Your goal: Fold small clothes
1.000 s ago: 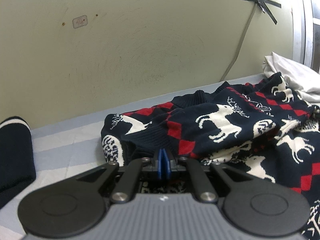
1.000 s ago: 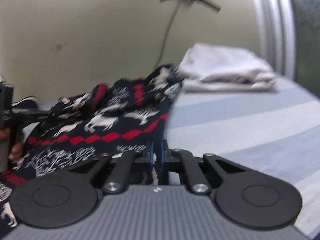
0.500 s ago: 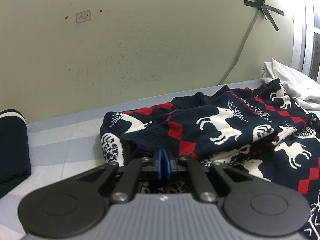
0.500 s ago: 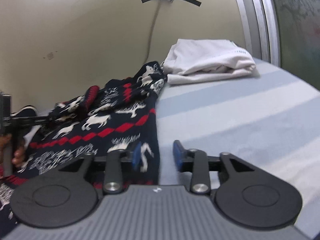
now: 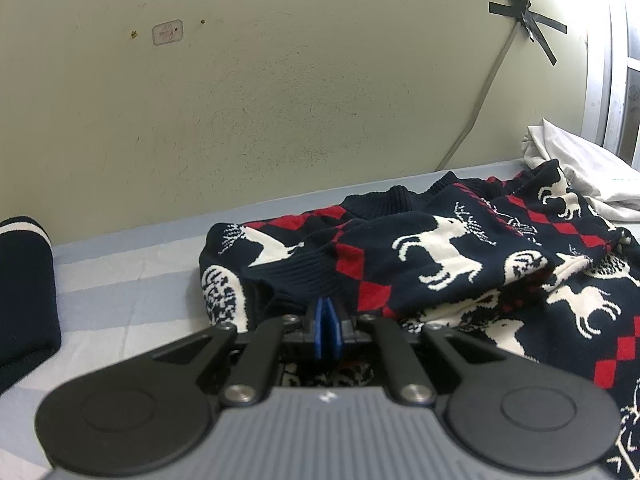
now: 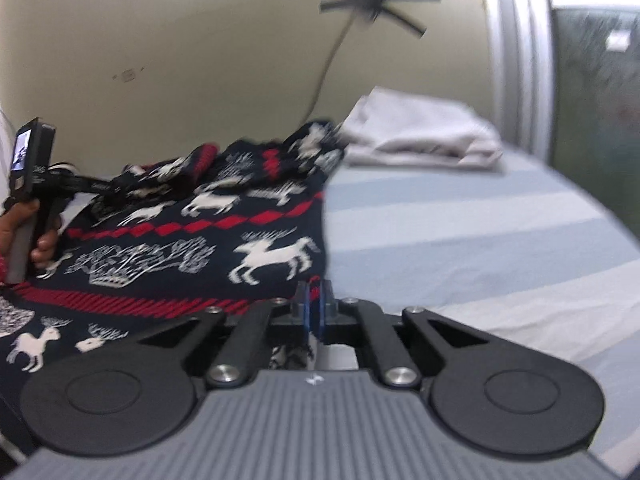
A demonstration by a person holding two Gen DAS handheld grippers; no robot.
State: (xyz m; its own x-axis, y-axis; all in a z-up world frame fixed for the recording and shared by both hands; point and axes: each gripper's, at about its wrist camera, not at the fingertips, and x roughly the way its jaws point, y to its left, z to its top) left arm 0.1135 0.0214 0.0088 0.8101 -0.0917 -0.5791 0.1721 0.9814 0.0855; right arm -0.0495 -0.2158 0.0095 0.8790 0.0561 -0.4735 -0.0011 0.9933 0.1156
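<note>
Striped sheet (image 6: pixel 460 216) under a cream wall (image 5: pixel 280 100); navy reindeer sweater (image 5: pixel 460 256) lies crumpled on it. Left gripper (image 5: pixel 328 330) pinches a ribbed edge, blue pads pressed together on knit. Right gripper (image 6: pixel 313 306) nearly closed, pinching the sweater's right edge; view blurred. White cloth (image 6: pixel 420 132) just beyond the sweater, touching. Dark garment (image 5: pixel 24 292) lies left, well apart. Taped cable (image 5: pixel 484 92) on wall.

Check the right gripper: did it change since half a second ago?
Yes. The right gripper was open beside the sweater's edge; now it is shut on that edge, which sits higher against the folded white cloth.
</note>
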